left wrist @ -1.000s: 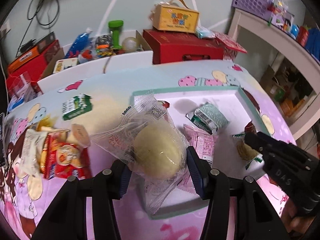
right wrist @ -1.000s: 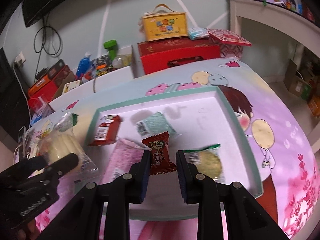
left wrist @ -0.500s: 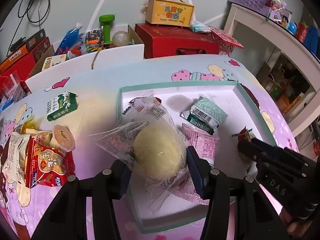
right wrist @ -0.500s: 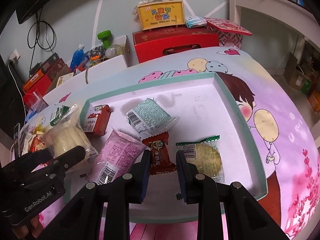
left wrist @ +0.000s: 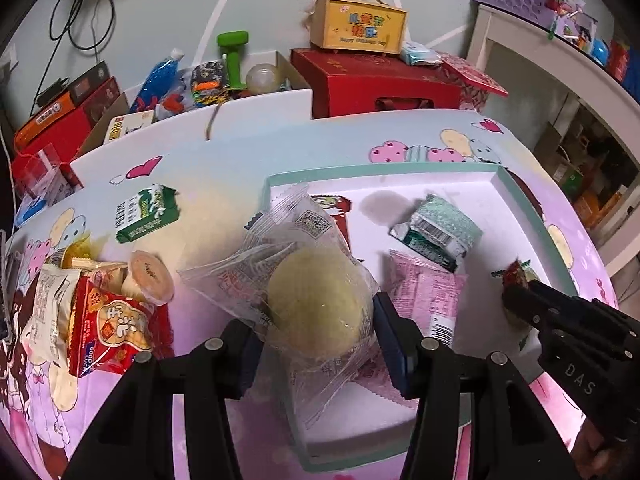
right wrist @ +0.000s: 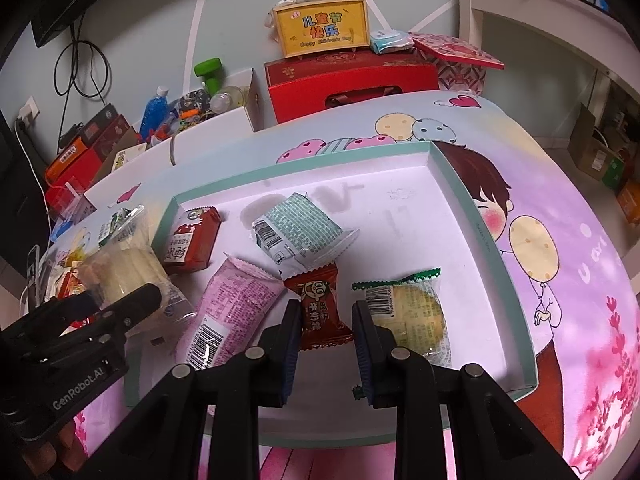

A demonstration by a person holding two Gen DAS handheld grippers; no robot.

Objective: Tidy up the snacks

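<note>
My left gripper [left wrist: 316, 332] is shut on a pale round bun in a clear wrapper [left wrist: 316, 300], held above the left end of the white, teal-rimmed tray [left wrist: 380, 168]. My right gripper [right wrist: 326, 324] is shut on a small red-brown candy [right wrist: 320, 308], held over the tray's [right wrist: 472, 216] near middle. On the tray floor lie a red carton [right wrist: 192, 240], a teal-patterned packet [right wrist: 300, 232], a pink packet [right wrist: 232, 308] and a round biscuit in a green-edged wrapper [right wrist: 412, 316]. Each wrist view shows the other gripper at its side edge.
Left of the tray, loose snacks lie on the cartoon tablecloth: a green carton [left wrist: 146, 212], a pudding cup [left wrist: 150, 276] and a red bag [left wrist: 112, 328]. Beyond the table's far edge stand a red gift box [left wrist: 380, 80] with a yellow box [left wrist: 360, 24] on it.
Both grips are unchanged. The right wrist view has dipped slightly, showing more of the pink packet and the tray's near part. Nothing on the tray has moved.
</note>
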